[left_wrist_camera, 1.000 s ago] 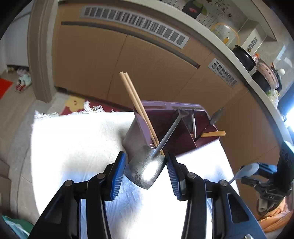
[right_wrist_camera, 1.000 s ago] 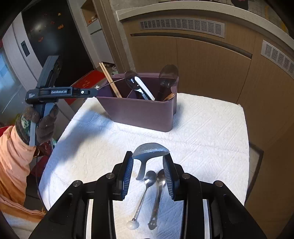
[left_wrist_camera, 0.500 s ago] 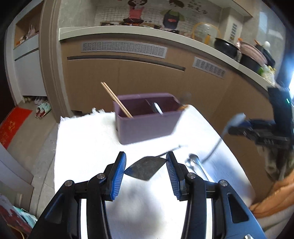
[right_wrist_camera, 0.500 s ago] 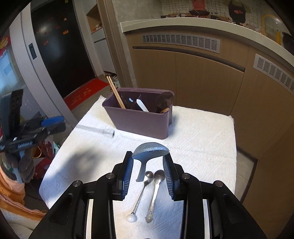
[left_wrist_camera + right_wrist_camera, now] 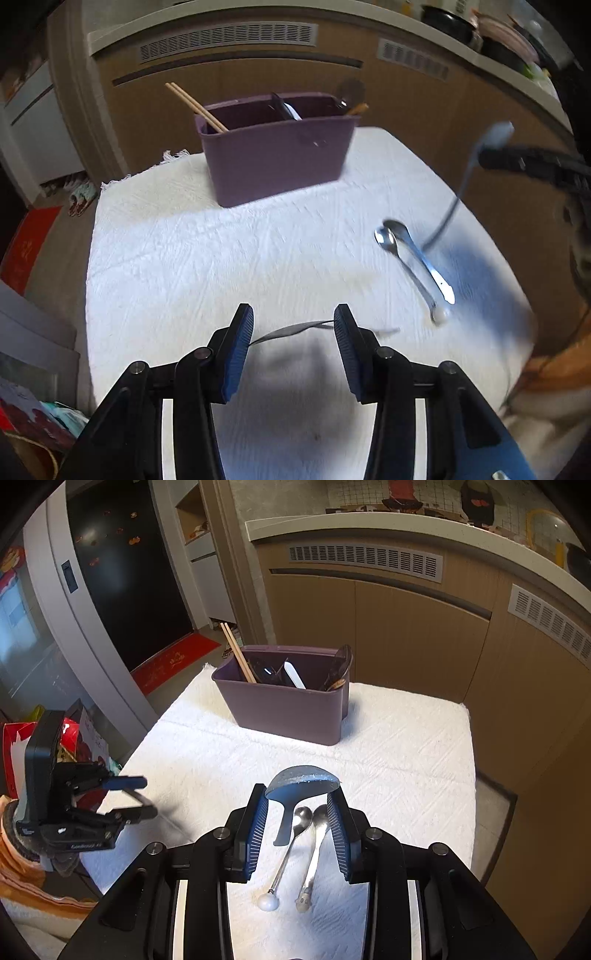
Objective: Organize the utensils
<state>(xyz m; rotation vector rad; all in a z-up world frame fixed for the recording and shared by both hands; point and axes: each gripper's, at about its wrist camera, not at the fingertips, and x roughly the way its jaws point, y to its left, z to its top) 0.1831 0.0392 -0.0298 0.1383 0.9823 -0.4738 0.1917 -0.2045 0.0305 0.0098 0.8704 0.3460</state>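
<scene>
A purple utensil caddy (image 5: 277, 155) (image 5: 288, 709) stands at the far side of the white cloth, holding chopsticks (image 5: 195, 107) and other utensils. My left gripper (image 5: 293, 332) holds a flat metal spatula (image 5: 291, 328) edge-on between its pads, low over the cloth's near edge. My right gripper (image 5: 297, 805) is shut on a large metal spoon (image 5: 303, 779) by its bowl, handle hanging down. Two small spoons (image 5: 306, 845) (image 5: 410, 258) lie side by side on the cloth below it.
White cloth (image 5: 221, 258) covers the small table. Wooden kitchen cabinets (image 5: 406, 620) stand right behind it, a dark door (image 5: 122, 572) to the left. Bags and boxes (image 5: 29, 406) sit on the floor beside the table.
My left gripper pulled back from the caddy with the spatula, dropped low over the cloth's near edge, and turned the blade edge-on. The right gripper rose slightly, still holding the spoon.
</scene>
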